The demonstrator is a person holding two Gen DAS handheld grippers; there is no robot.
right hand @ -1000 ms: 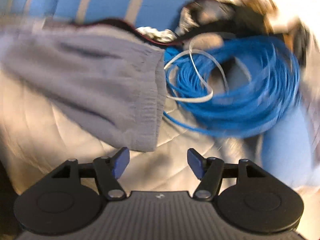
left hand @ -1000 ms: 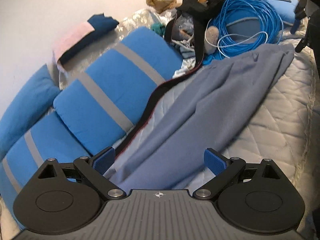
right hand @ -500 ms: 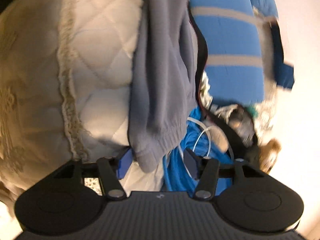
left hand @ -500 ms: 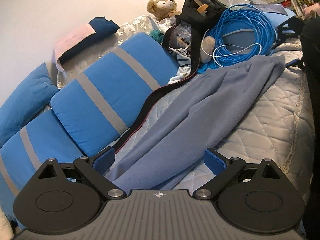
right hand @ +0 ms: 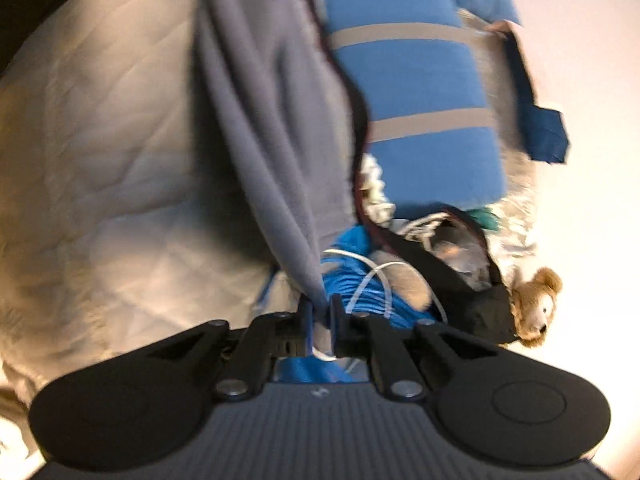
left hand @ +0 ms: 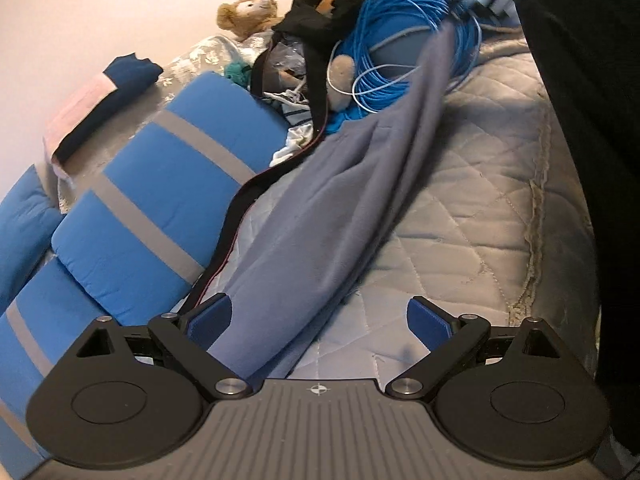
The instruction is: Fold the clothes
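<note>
Blue pillows: striped with grey bands, lined up along the left side of the bed by the wall.
Folded clothes: a pink and navy stack behind the pillows.
Black strap: runs between the pillows and the garment.
Left gripper: jaws wide apart, pads pressing on nothing; the near end of the garment lies between them, just beside the left pad.
Grey-blue garment: stretched in a long diagonal band across the quilted mattress cover, its far end raised over the cable coil.
Teddy bear: sits at the head of the bed, next to a black bag.
Blue cable coil: beside the bag, partly under the garment's far end.
Right gripper: jaws closing, pinching the garment's end between the 2 pads; the picture is blurred.
Person: dark clothing fills the right edge.
</note>
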